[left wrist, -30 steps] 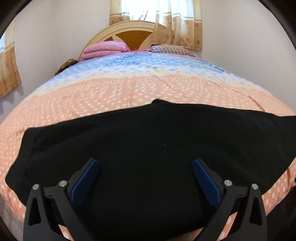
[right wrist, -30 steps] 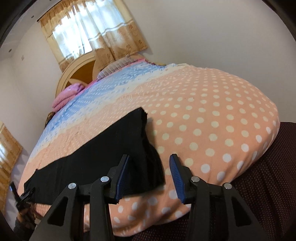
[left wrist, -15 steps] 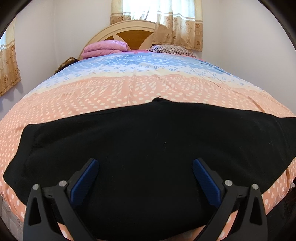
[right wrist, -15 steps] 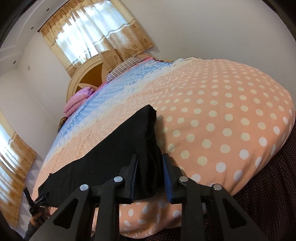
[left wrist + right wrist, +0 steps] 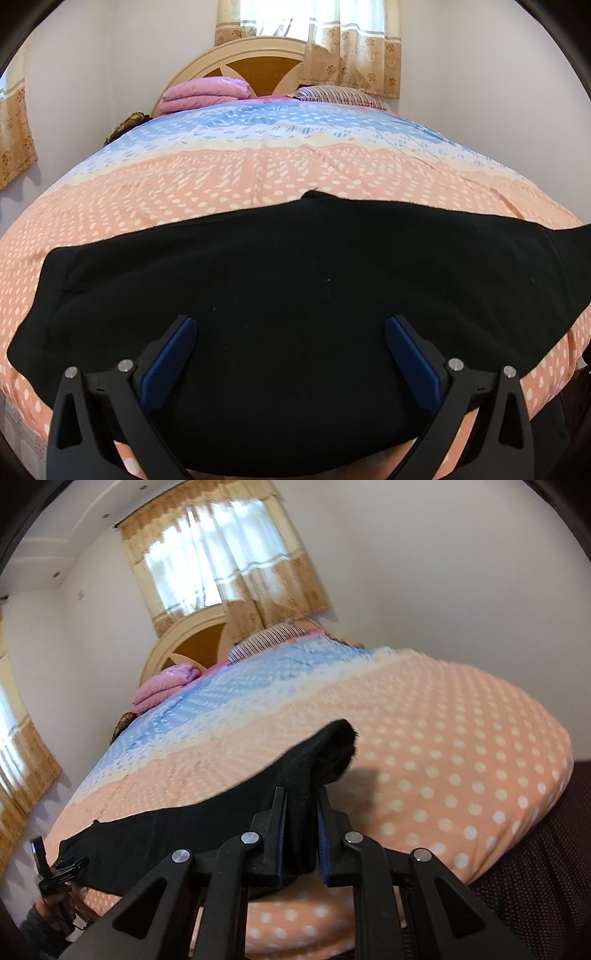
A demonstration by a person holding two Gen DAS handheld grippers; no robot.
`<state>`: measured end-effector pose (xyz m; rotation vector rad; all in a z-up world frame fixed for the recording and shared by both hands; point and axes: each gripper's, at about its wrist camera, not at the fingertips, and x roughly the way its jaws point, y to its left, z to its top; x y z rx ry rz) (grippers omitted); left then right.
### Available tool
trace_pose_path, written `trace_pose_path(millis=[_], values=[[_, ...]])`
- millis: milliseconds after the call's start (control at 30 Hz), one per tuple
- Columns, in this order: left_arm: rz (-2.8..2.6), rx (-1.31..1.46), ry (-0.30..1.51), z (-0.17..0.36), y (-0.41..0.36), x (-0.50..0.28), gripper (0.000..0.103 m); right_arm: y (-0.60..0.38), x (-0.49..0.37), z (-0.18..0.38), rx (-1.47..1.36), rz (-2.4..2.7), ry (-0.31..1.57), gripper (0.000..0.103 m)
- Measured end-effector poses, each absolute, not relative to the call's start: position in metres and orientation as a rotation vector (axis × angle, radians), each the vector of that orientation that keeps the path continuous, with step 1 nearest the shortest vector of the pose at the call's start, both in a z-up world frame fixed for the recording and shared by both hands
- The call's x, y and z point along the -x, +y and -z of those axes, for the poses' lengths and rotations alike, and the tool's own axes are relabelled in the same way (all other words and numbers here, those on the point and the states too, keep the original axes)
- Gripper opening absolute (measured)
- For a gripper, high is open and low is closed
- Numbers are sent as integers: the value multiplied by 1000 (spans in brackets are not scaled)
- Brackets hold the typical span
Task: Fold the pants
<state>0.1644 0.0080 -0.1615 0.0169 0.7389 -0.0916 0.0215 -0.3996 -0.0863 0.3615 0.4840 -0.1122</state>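
Right wrist view: black pants (image 5: 207, 823) are being shown lying lengthwise across the near part of a bed (image 5: 461, 760) covered in a peach spread with white dots. The right gripper (image 5: 301, 834) is being closed on one end of the garment; a bunched fold of black cloth is being pinched between its blue-lined jaws, and that end is being raised off the spread so that a corner is standing up and casting a shadow beside it. At the far lower left of this view, the left gripper (image 5: 55, 871) is being held by a person's hand (image 5: 51, 912) at the opposite end of the pants. From the left wrist view, the pants (image 5: 295, 314) are being seen spread flat and wide, and the left gripper's (image 5: 290, 354) jaws are being kept wide apart above the dark cloth, with nothing being pinched between them. A pink folded blanket (image 5: 207, 94) and a striped pillow (image 5: 332, 95) are being seen by the headboard, well apart from the work. By judgement, the first fold is being started: one end is being gripped for carrying over toward the other. The next move is probably calling for the raised end to be lifted clear and drawn across the length of the garment, edges being kept aligned, while the other end is being steadied so that the cloth is not being dragged along the spread.
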Motion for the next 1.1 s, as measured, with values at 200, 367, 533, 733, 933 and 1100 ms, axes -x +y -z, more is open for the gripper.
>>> trace_pose_path(millis=[200,367,533,733,933,1100], values=[[106,-38,749,160,7,-163,103,-361,-26,66,-294,62,447,14],[122,-43,747,156,8,-158,103,-319,-42,53,-260,-23,446,14],[150,-32,718,147,9,-150,103,-274,-63,49,-207,-101,471,14],[207,-27,684,133,4,-146,103,-211,-93,61,-129,-193,532,14],[302,-43,675,127,-16,-142,103,-156,-118,105,-49,-258,647,14],[373,-37,686,121,-37,-149,103,-137,-138,153,-2,-289,798,19]])
